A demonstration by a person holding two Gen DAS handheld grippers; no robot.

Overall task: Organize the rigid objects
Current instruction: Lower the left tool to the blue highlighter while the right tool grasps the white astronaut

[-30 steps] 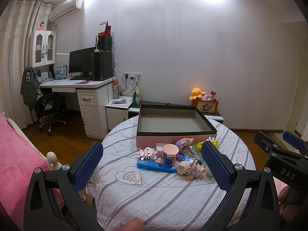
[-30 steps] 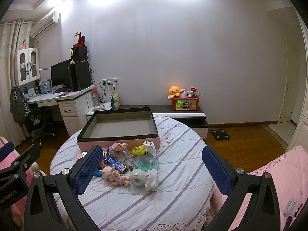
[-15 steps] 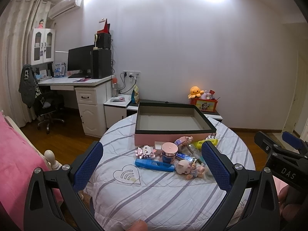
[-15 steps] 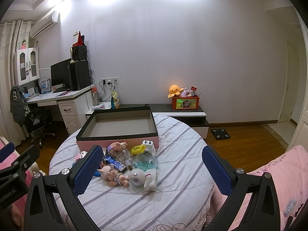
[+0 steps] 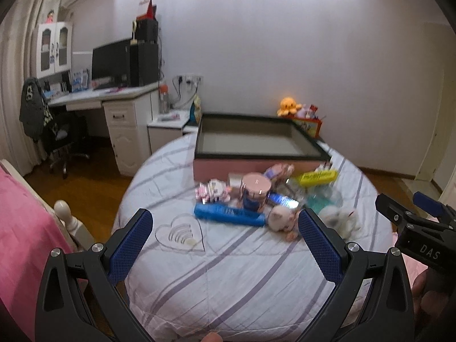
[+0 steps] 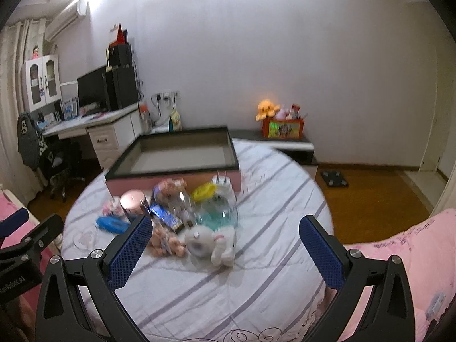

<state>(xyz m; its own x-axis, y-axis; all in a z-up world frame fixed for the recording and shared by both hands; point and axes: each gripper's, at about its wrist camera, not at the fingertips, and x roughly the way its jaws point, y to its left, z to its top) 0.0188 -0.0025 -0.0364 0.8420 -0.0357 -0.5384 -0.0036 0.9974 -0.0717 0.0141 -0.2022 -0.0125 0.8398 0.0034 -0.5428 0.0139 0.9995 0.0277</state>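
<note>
Both grippers hover wide-jawed and empty over the round desk point(image 5: 228, 279) — left gripper point(image 5: 225, 245), right gripper point(image 6: 225, 245) — with the toy pile point(image 6: 182, 213) heaped just before the open pink box point(image 5: 256, 145).

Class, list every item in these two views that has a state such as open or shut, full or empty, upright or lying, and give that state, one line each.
Left claw: open, holding nothing.
Right claw: open, holding nothing.
Pink cardboard box with black rim: lidless, empty.
Pink-lidded round jar: upright, lid on.
Blue plastic tube: lying flat.
White plush toy: lying on its side.
</note>
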